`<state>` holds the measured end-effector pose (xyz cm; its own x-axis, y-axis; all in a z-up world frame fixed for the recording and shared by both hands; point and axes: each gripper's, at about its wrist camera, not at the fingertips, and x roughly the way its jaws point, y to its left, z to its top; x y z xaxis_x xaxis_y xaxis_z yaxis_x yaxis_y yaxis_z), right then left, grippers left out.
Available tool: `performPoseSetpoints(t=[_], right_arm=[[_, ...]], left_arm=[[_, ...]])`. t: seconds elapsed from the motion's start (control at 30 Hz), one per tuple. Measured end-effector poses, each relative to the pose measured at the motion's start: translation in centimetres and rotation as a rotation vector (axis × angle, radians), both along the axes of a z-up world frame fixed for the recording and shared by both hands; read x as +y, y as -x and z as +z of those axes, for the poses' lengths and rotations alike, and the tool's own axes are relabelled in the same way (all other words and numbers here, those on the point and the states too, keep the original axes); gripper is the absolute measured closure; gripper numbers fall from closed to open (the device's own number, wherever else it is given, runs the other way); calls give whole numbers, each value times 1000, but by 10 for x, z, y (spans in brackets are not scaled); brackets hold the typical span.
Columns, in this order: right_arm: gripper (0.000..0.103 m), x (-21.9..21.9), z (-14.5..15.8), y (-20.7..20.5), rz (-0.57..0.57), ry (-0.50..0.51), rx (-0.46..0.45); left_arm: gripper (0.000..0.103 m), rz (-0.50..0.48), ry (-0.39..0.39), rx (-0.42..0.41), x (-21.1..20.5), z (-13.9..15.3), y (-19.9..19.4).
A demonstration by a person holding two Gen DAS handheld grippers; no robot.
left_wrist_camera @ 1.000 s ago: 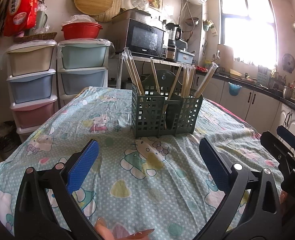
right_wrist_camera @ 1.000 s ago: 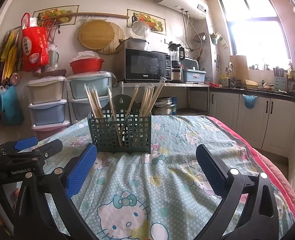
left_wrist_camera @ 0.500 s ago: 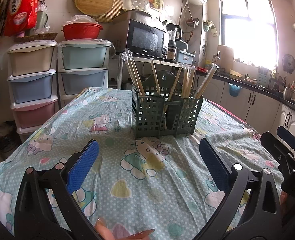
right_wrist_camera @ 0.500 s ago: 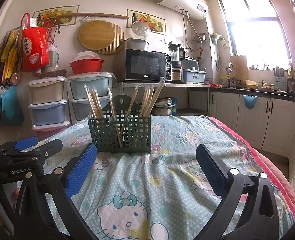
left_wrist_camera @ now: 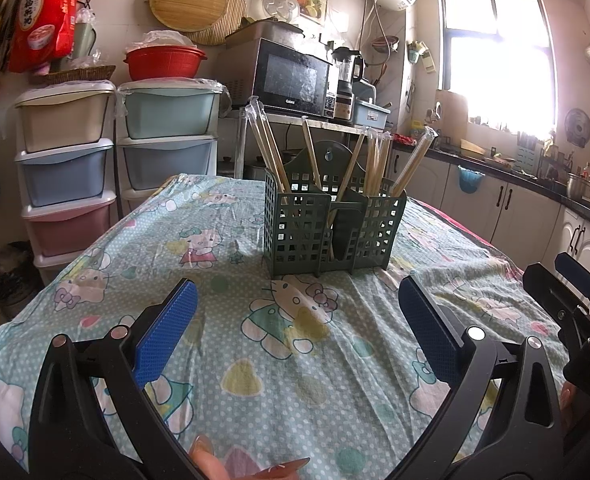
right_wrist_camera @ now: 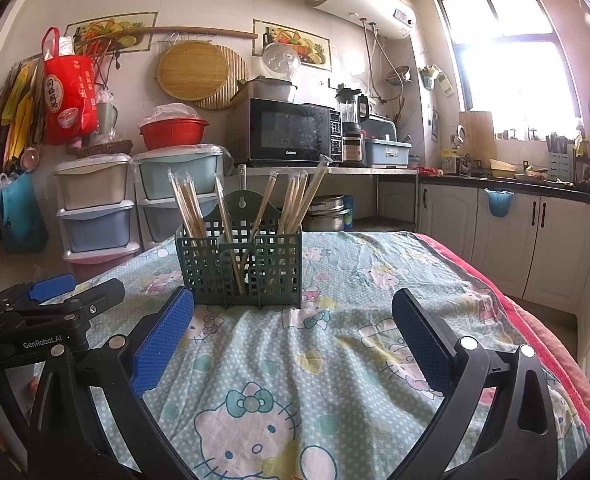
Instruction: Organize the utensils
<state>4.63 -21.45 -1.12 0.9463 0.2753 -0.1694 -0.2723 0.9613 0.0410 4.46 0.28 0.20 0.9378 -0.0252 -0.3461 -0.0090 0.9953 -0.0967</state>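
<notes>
A dark green slotted utensil holder (left_wrist_camera: 333, 226) stands upright on the table, also in the right wrist view (right_wrist_camera: 241, 266). Several wrapped wooden chopsticks (left_wrist_camera: 273, 152) (right_wrist_camera: 187, 208) stand in its compartments, leaning outward. My left gripper (left_wrist_camera: 295, 320) is open and empty, low over the tablecloth, short of the holder. My right gripper (right_wrist_camera: 291, 332) is open and empty, also short of the holder. The right gripper shows at the right edge of the left wrist view (left_wrist_camera: 575, 292); the left gripper shows at the left of the right wrist view (right_wrist_camera: 51, 300).
The table wears a light green cartoon-cat tablecloth (left_wrist_camera: 231, 352) with a red edge on the right (right_wrist_camera: 535, 340). Stacked plastic drawers (left_wrist_camera: 67, 160) and a microwave (left_wrist_camera: 291, 78) stand behind the table. Kitchen cabinets (right_wrist_camera: 535, 240) run along the right.
</notes>
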Motion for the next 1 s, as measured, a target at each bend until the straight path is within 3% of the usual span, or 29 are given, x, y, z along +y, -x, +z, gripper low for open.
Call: performPoseSetpoints(t=[1.0], right_arm=[[6, 0, 0, -2, -4, -9, 16]], left_arm=[[10, -6, -9, 30, 0, -1, -4]])
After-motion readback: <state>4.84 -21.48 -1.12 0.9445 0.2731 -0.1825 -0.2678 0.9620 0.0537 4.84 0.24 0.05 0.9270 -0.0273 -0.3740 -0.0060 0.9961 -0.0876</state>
